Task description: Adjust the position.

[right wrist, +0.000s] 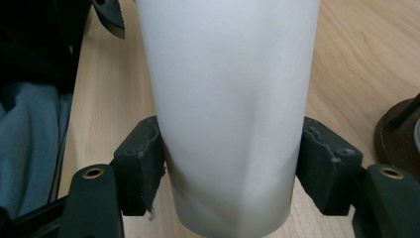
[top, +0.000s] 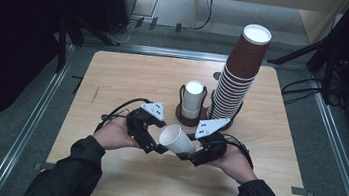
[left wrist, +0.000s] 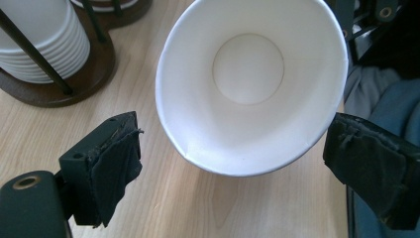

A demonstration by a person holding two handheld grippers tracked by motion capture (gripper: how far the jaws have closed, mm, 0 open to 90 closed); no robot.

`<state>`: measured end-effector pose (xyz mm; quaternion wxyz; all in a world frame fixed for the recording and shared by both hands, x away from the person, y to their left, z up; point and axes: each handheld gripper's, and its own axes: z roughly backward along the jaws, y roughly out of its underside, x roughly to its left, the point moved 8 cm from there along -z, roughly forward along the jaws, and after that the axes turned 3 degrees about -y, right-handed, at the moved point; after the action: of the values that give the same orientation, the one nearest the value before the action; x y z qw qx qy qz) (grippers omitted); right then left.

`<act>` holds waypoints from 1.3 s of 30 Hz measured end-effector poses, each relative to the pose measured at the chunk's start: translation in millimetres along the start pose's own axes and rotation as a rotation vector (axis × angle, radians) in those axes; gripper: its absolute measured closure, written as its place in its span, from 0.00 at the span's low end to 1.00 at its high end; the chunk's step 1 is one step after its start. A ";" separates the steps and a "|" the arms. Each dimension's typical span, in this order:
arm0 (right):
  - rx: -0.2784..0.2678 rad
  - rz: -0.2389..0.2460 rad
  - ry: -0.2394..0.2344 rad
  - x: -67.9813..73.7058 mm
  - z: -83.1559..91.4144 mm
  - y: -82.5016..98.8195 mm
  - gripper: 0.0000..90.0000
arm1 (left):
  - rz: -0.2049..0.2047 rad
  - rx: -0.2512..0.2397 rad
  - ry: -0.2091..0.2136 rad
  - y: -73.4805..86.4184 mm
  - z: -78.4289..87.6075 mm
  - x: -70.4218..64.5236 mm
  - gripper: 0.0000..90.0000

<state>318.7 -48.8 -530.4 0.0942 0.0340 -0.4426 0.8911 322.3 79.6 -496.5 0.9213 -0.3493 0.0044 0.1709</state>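
Observation:
A single white paper cup (top: 177,139) lies tilted on its side in the air between my two grippers, just above the wooden table (top: 129,77). My right gripper (top: 186,155) is shut on the cup's body near its base. In the right gripper view both pads press the cup (right wrist: 228,99) from either side of the right gripper (right wrist: 233,144). My left gripper (top: 156,148) faces the cup's mouth. In the left gripper view the open rim of the cup (left wrist: 247,74) sits between the spread jaws of the left gripper (left wrist: 233,131), and neither pad touches it.
A dark wooden holder (top: 180,113) with a stack of white cups (top: 192,99) stands just beyond the grippers. Right of it rises a tall leaning stack of brown cups (top: 238,75). The holder's base (left wrist: 74,84) lies close at upper left. The table's front edge is near the person's sleeves.

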 end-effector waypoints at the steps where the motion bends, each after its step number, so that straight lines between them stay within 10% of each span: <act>1: -0.010 -0.001 -0.002 0.1 1.2 -0.9 0.37 | 0.000 -0.015 -0.008 -0.8 1.0 0.5 0.09; 28: -0.107 -0.021 -0.049 5.7 -2.4 -12.2 0.36 | 0.062 -0.164 0.036 -16.5 -6.5 -8.2 0.09; 39: -0.114 -0.020 -0.052 5.3 -1.2 -12.4 0.36 | 0.068 -0.195 0.023 -19.3 -1.2 -7.1 0.25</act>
<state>315.9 -39.8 -520.7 0.0932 0.0563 -0.4948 0.8622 321.9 63.2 -484.0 0.8764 -0.4390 0.0103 0.1977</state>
